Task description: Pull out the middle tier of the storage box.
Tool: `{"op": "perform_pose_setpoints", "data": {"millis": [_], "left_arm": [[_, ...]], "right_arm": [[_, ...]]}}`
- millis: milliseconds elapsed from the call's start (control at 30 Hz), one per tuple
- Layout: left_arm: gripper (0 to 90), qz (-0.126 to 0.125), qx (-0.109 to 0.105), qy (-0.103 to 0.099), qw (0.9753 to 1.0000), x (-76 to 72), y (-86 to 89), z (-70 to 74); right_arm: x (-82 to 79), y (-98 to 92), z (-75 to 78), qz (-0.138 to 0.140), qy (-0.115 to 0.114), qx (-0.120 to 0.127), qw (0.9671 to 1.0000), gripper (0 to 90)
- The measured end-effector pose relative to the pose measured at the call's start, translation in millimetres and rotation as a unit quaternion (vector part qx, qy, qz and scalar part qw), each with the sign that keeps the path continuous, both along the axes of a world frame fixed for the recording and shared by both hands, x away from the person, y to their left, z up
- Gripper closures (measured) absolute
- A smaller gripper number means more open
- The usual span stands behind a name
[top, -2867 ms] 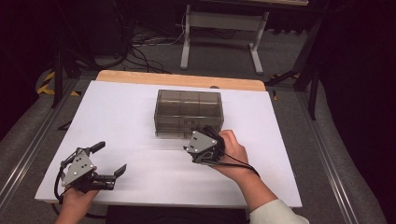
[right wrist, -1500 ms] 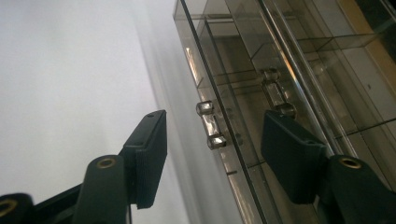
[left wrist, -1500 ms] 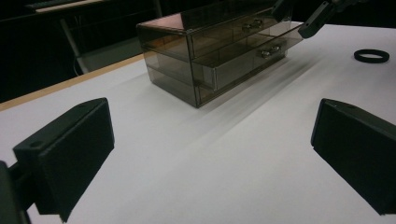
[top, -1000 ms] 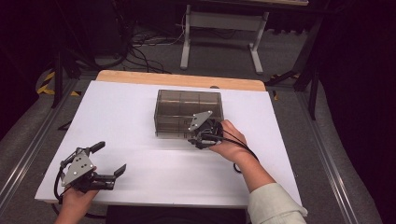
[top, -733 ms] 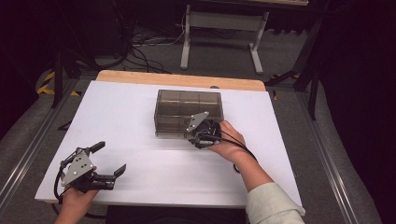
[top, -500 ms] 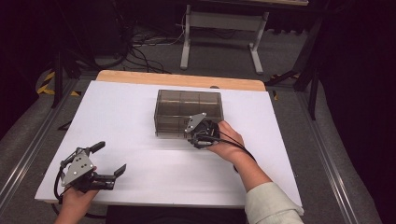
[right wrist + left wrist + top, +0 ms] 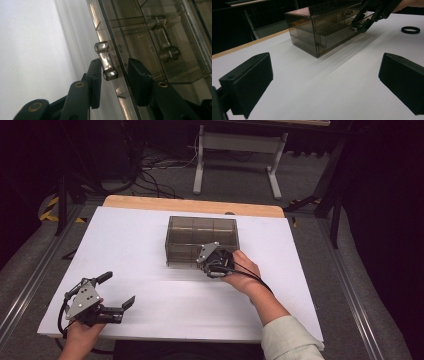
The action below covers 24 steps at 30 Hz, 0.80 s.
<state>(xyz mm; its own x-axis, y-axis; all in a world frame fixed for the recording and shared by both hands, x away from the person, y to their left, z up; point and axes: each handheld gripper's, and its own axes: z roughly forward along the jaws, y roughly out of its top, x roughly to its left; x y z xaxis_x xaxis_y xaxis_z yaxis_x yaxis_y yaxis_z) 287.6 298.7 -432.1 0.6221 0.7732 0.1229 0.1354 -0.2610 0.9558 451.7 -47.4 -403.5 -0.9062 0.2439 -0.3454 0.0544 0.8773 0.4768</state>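
A smoky see-through drawer box (image 7: 202, 237) stands at the middle of the white table (image 7: 150, 245). My right gripper (image 7: 210, 267) is against its front, low on the right side. In the right gripper view the jaws stand open on either side of a clear drawer handle (image 7: 105, 61); the left pad (image 7: 96, 80) touches the handle and the right pad (image 7: 138, 82) is apart from it, by the drawer face. My left gripper (image 7: 120, 288) rests near the table's front left corner, wide open with nothing in it. The left gripper view shows the box (image 7: 322, 32) and the right gripper (image 7: 358, 26) at the handle.
A small black ring (image 7: 410, 30) lies on the table beyond the box in the left gripper view. A wooden strip (image 7: 195, 206) borders the table's far edge. Dark floor, cables and a white stand (image 7: 235, 150) lie behind.
My right gripper has moved forward from the table in front of the box to the box's front, and its jaws now stand around a drawer handle. The left gripper has stayed still.
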Motion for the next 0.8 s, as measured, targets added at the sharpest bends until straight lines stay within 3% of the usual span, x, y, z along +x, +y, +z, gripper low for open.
{"op": "perform_pose_setpoints", "data": {"millis": [333,400,800], "left_arm": [[0.3,-0.002,0.003,0.0,1.0,0.2,-0.2,0.1],[0.3,0.0,0.001,0.001,1.0,-0.1,-0.6,-0.1],[0.3,0.001,-0.001,0.002,1.0,0.1,-1.0,-0.6]], "right_arm": [[-16.5,-0.7,4.0,0.004,0.0,0.01,0.9999,66.1],[-19.7,-0.2,4.2,0.016,0.002,0.003,0.9999,66.8],[-33.7,0.4,3.0,0.026,0.002,-0.002,0.9996,68.1]]}}
